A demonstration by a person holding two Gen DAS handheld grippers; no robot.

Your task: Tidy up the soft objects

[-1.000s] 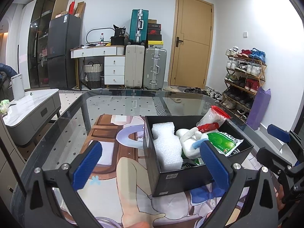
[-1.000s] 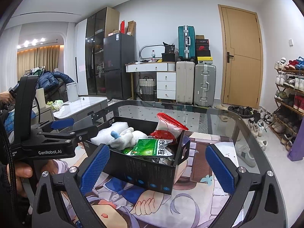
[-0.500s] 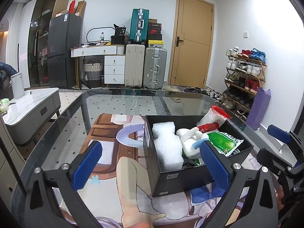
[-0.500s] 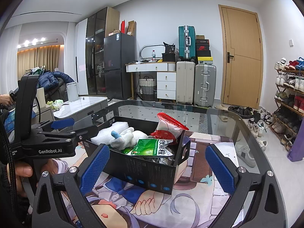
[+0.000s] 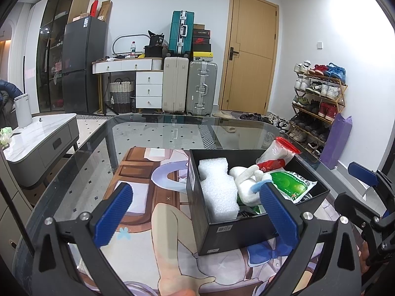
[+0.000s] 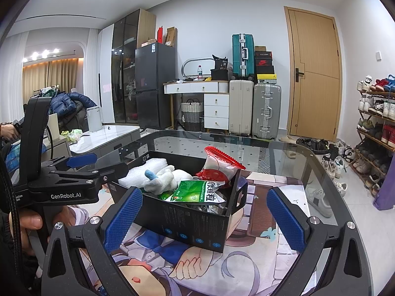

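On the printed mat [image 5: 138, 259], nothing has shifted over the last second: both tools hover wide open and empty, left gripper [image 5: 195, 218], right gripper [image 6: 203, 218]. Packing looks finished. Black box [image 5: 249, 231] holds white foam block [image 5: 217, 187], plush toy [image 5: 246, 183], green packet [image 5: 291, 185], red-topped bag [image 5: 279, 153].

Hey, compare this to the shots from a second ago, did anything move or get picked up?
Nothing visibly changed. Both tools, the left tool and right tool, hover open and empty in front of the black box. The white foam block, plush toy, green packet and red-topped bag sit in the box as before.
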